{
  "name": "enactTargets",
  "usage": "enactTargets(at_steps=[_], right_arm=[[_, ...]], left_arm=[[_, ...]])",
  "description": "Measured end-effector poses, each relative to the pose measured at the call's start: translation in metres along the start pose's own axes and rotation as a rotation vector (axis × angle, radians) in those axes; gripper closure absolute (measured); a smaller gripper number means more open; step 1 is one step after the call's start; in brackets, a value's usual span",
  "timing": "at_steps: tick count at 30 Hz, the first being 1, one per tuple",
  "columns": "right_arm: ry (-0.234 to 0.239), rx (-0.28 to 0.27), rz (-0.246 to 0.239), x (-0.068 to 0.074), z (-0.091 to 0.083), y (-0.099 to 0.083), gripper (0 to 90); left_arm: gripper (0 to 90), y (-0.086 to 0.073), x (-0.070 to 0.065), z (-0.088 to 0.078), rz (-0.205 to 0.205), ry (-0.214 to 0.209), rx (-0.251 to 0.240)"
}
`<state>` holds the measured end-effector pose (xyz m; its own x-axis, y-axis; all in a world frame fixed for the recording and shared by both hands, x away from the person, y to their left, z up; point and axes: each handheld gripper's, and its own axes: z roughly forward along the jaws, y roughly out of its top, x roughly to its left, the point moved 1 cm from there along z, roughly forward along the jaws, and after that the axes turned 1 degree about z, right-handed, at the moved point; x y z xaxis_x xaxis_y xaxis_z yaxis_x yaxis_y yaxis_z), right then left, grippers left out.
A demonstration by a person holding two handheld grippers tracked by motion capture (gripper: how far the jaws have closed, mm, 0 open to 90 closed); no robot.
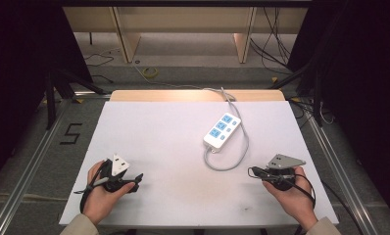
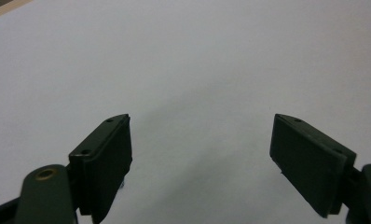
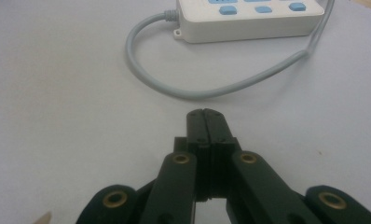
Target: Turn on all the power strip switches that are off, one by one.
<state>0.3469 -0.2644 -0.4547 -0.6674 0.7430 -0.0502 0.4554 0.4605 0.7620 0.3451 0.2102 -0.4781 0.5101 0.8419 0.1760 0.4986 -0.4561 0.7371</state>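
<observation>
Power strip [image 1: 222,129] with its grey cable [image 1: 230,164] lies on the white counter [image 1: 158,132], right of centre. Left hand-held gripper [image 2: 200,144] stands wide over bare counter; right hand-held gripper [image 3: 206,119] is pressed closed, empty, near the cable loop.

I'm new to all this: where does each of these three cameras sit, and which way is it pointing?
High view: above the person's side, looking forward and down at the white table, both hands and grippers.
Left gripper view: on the left gripper, facing bare tabletop past its wide-apart jaws.
Right gripper view: on the right gripper, jaws closed, facing the power strip.
Shared: high and right gripper views both show the strip and its grey cable.
</observation>
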Motion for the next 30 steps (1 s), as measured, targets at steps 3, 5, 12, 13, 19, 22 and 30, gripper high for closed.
enactTargets(at_steps=[3,5,12,13,19,22,30], right_arm=[[0.000,0.003,-0.002,0.000,0.001,0.003,90.0],[0.004,0.008,-0.003,0.000,0.003,0.007,90.0],[0.010,0.018,-0.001,0.000,0.008,0.016,90.0],[0.010,0.018,-0.001,0.000,0.008,0.016,90.0],[0.009,0.028,-0.002,-0.002,0.012,0.023,90.0],[0.008,0.030,-0.001,-0.002,0.014,0.025,90.0],[0.010,0.042,-0.004,-0.004,0.020,0.034,90.0]], left_arm=[[20.8,0.001,-0.001,0.000,0.001,0.000,0.001],[20.8,0.001,-0.001,0.001,0.001,0.000,-0.001],[20.9,0.001,-0.001,0.001,0.001,0.001,-0.005],[20.9,0.001,-0.001,0.001,0.002,0.001,-0.005],[20.9,0.001,-0.001,0.001,0.003,0.004,-0.005],[20.9,0.001,-0.001,0.001,0.005,0.003,-0.005],[20.9,0.002,-0.002,0.002,0.009,0.001,-0.003]])
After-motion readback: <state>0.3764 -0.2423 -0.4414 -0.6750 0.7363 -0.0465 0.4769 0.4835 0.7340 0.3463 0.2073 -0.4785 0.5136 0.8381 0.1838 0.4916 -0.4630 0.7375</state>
